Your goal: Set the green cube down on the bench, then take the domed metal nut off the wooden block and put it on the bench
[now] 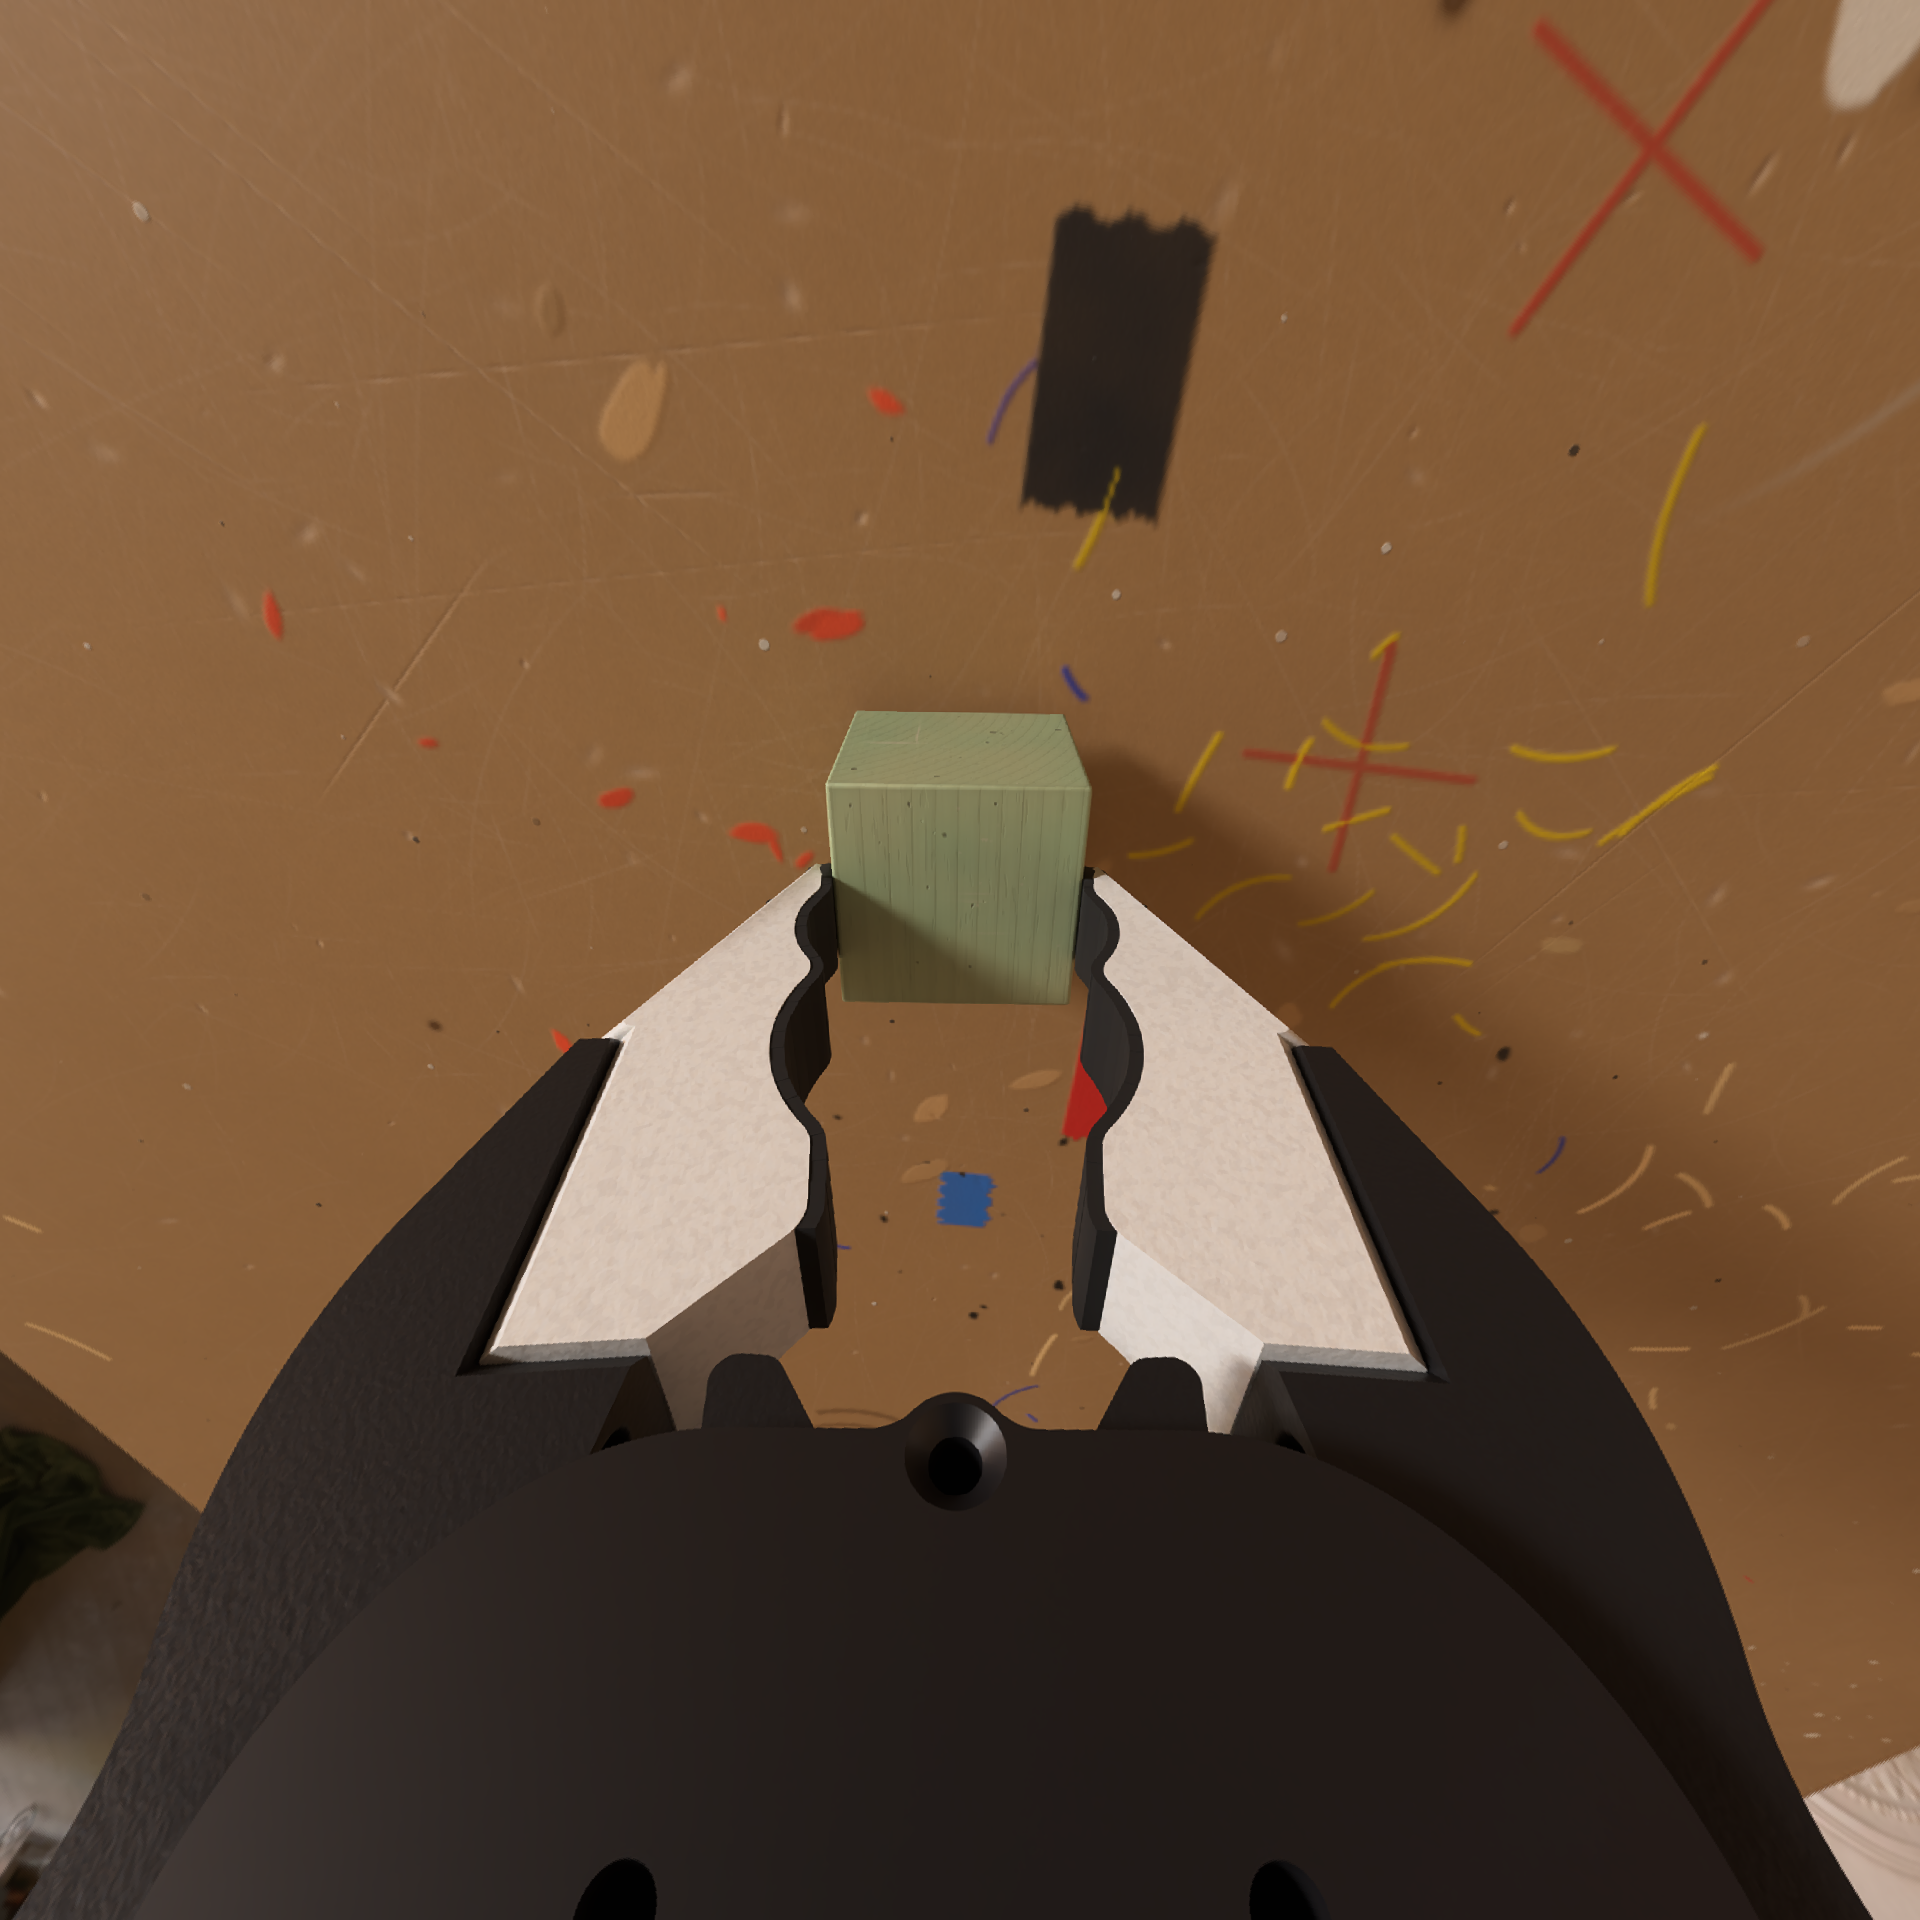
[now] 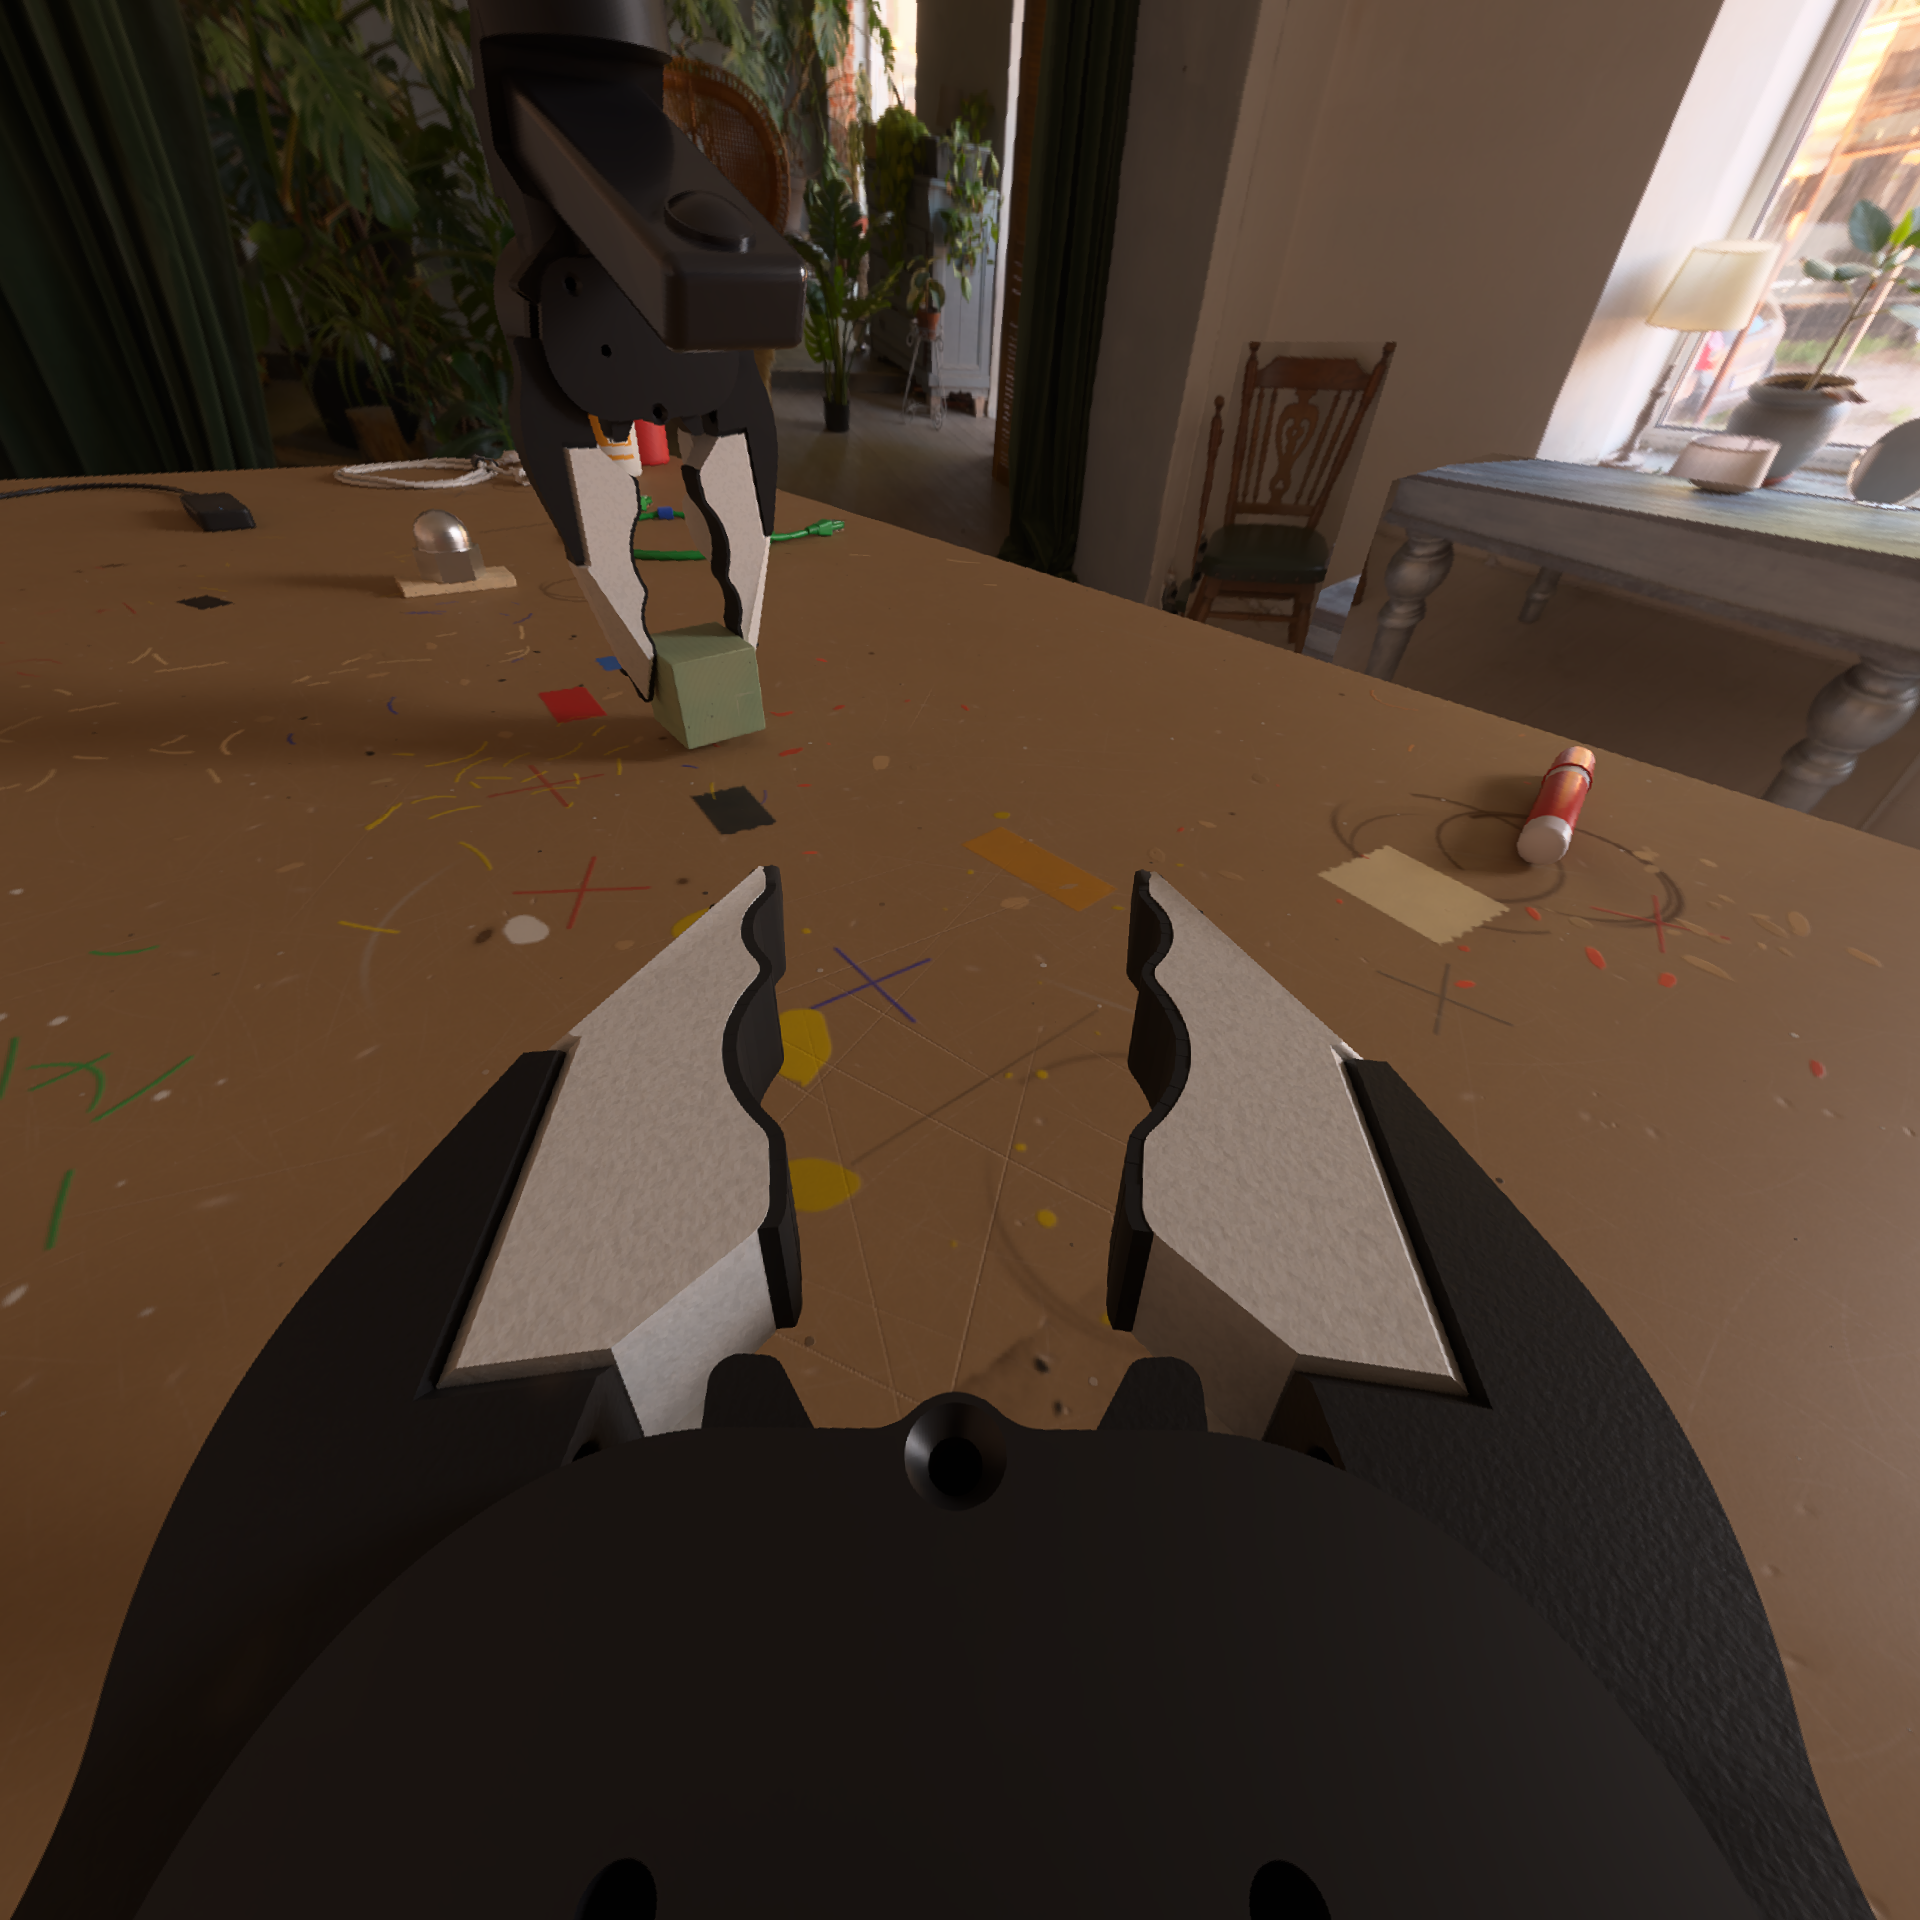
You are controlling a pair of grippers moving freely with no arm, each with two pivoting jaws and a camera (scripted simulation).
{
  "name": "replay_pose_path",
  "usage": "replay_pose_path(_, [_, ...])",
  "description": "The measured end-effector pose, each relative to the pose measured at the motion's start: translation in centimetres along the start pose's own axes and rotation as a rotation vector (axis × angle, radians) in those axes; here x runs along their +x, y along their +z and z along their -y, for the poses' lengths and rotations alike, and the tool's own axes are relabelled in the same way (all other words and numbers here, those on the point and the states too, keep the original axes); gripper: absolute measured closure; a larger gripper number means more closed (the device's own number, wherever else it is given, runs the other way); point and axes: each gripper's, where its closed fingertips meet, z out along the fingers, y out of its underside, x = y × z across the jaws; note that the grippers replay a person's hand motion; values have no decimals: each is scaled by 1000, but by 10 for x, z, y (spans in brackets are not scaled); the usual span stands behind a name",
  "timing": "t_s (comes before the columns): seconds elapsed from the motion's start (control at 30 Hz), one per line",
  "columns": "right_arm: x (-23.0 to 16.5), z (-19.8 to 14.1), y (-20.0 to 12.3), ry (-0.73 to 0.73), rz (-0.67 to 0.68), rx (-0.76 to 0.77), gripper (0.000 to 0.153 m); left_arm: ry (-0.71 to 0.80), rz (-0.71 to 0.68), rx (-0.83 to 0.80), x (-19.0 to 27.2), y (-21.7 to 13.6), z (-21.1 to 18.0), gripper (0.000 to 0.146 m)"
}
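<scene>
My left gripper [image 1: 956,883] is shut on the green cube [image 1: 958,862], gripping its two sides with the fingertips. In the right wrist view the left gripper [image 2: 694,655] points down and holds the cube [image 2: 717,696] tilted, with its lowest corner at or just above the brown bench [image 2: 1039,727]. I cannot tell if it touches. The domed metal nut [image 2: 445,540] sits on a flat wooden block [image 2: 457,584] at the far left, apart from both grippers. My right gripper [image 2: 956,878] is open and empty, low over the bench nearer to me.
A red and white tube [image 2: 1555,805] lies near the bench's right edge. A black device with a cable [image 2: 218,511], a white rope [image 2: 416,473] and a green cable [image 2: 805,533] lie at the far edge. Tape patches and paint marks cover the bench.
</scene>
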Motion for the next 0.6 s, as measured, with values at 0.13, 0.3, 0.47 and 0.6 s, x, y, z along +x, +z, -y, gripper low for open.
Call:
replay_pose_path(0.13, [0,1,-1,6,0,6,86,4,-7,17,-1,0,6,100])
replay_pose_path(0.3, [0,1,-1,6,1,4,86,18,-10,1,-1,4,8,100])
replay_pose_path(0.47, [0,1,-1,6,1,3,86,20,-15,9,-1,6,11,100])
replay_pose_path(0.6, [0,1,-1,6,1,4,86,18,-11,7,-2,6,13,100])
